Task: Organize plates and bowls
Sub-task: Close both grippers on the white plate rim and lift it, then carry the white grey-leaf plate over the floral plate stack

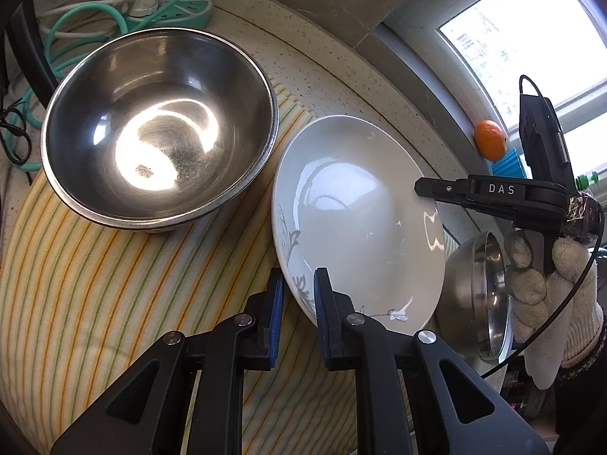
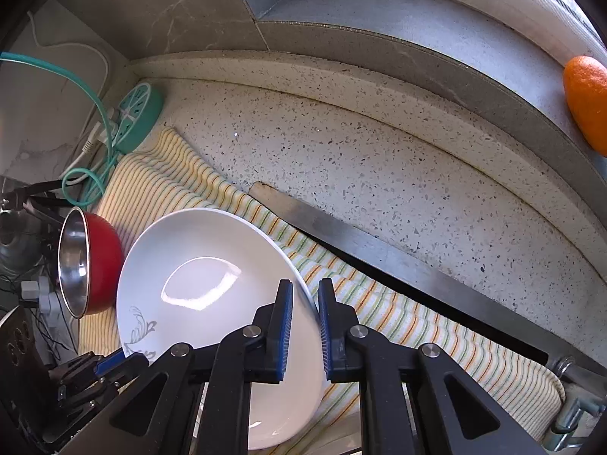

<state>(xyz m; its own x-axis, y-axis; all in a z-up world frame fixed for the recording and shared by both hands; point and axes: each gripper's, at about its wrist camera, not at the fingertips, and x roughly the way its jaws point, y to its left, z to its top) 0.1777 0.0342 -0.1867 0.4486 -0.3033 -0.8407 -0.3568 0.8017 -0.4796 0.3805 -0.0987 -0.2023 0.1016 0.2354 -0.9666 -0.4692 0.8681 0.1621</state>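
Note:
A white plate (image 1: pixel 360 208) with a grey plant drawing lies over the striped cloth. My left gripper (image 1: pixel 299 314) is shut on its near rim, the edge pinched between the blue pads. The right gripper (image 2: pixel 305 326) is shut on the opposite rim of the same plate (image 2: pixel 197 265). From the left wrist view the right gripper (image 1: pixel 419 185) reaches in from the right, held by a gloved hand (image 1: pixel 550 284). A large steel bowl (image 1: pixel 159 129), nested in another, stands left of the plate. A small steel bowl (image 1: pixel 474 295) lies on its side at the right. A red bowl (image 2: pixel 91 261) tilts beside the plate.
A striped cloth (image 1: pixel 95 284) covers the speckled counter (image 2: pixel 379 159). A teal round power strip (image 1: pixel 182 3) with cables sits at the back left. An orange (image 2: pixel 586 98) rests on the window ledge. A metal strip (image 2: pixel 379 250) runs along the cloth's far edge.

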